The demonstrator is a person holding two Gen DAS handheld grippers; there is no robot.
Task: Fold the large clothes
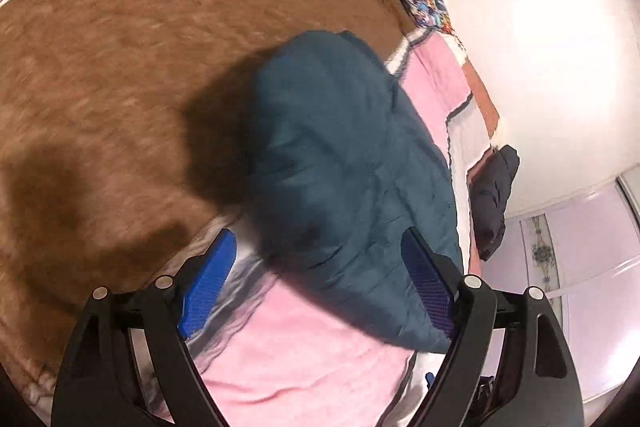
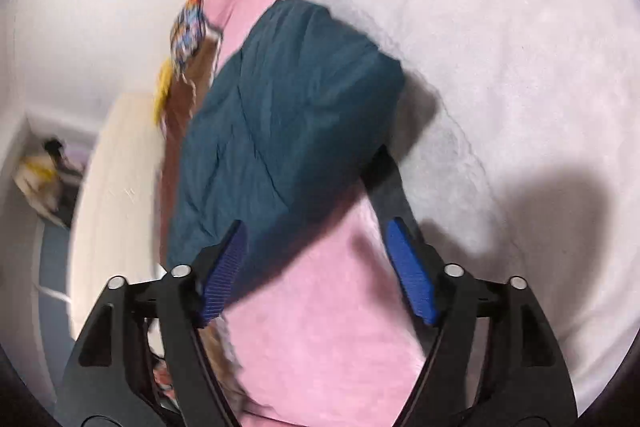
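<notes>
Closest in, the left gripper (image 1: pixel 316 275) stands with jaws spread wide and nothing between its blue pads (image 1: pixel 208 287); the right gripper (image 2: pixel 320 267) is likewise wide apart, pinching nothing, its near pad just overlapping the cloth's edge in view, contact not clear. Just beyond both lies the teal garment (image 1: pixel 344 163), a folded bundle resting on the pink blanket (image 1: pixel 304 355), beside the brown blanket (image 1: pixel 100 75) and the white cover (image 2: pixel 520 47). The likely risk: with neither gripper holding it, the puffy fold may spring open or slump; a careless regrasp could snag the pink blanket underneath and drag it along.
</notes>
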